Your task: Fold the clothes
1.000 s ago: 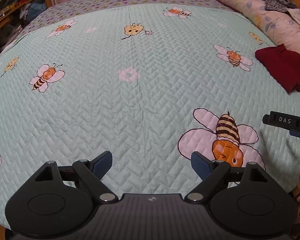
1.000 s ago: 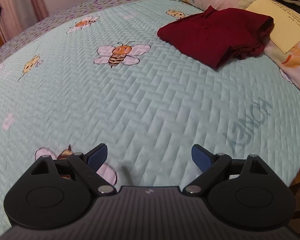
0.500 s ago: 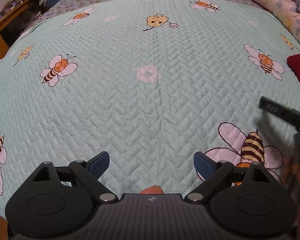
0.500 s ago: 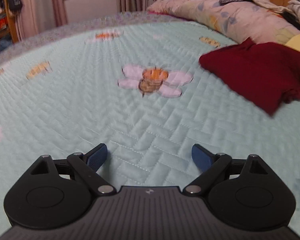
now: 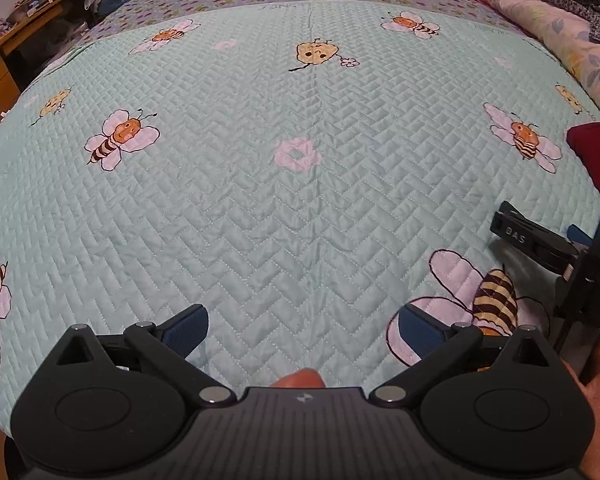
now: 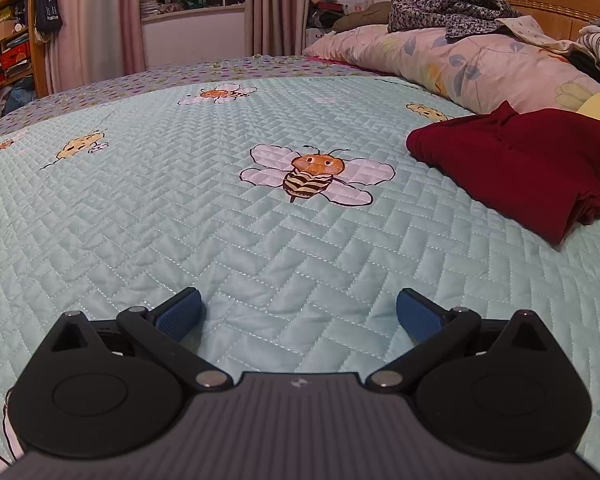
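The left gripper (image 5: 302, 330) hangs over the quilt (image 5: 260, 208) with its jaws opening, nothing between them. The right gripper (image 6: 298, 314) sits low over the same quilt, jaws spread wide and empty. The folded dark red garment (image 6: 528, 164) lies on the quilt near its pillow-side edge, well apart from both grippers, just beside the floral pillow (image 6: 460, 68).

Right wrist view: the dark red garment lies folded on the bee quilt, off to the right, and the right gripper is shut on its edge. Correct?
Not quite. The dark red garment does lie folded on the bee quilt, off to the right, but the right gripper is open and empty, with only quilt between its jaws. The right wrist view shows it.
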The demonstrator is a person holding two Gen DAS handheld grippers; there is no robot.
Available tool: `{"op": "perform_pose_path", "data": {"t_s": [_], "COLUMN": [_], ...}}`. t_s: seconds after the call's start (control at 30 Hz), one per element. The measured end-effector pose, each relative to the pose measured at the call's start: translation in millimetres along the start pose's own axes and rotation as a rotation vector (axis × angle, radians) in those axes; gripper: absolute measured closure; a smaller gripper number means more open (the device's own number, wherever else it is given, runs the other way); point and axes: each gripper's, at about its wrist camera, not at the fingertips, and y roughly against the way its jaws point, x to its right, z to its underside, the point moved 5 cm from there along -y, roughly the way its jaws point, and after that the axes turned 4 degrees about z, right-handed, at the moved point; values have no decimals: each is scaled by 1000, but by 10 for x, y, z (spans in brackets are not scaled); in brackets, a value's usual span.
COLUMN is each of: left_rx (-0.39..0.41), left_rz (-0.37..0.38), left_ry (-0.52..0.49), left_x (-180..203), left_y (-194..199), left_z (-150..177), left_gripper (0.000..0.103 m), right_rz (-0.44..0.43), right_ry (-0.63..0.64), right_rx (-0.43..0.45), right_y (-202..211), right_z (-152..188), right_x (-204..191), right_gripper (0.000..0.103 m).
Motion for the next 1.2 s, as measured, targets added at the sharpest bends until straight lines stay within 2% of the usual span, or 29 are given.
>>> {"op": "perform_pose_path", "data": {"t_s": [0.53,0.67,0.87,1.0,1.2], "left_rx": [41,41,89,144,176], "left_rz": [11,51,103,65,124], "left_ry": [-14,-14,-31,-55,-60], "left_x": [-31,5,164,201,226], "left_y": [220,253,434,557,659], "left_z": [27,69,171,205,254], "left_gripper": [1,1,1,0,1], "right_rz": [0,0,0,0,0], "right_ry": [-1,-1,-1,-1,-1], "right_rx": [1,1,1,1,1], "right_y": [7,7,6,6,6], "right_z": [4,4,5,5,5], "right_x": [-4,-4,-4,-5,-5], "right_gripper": [0,0,0,0,0]}}
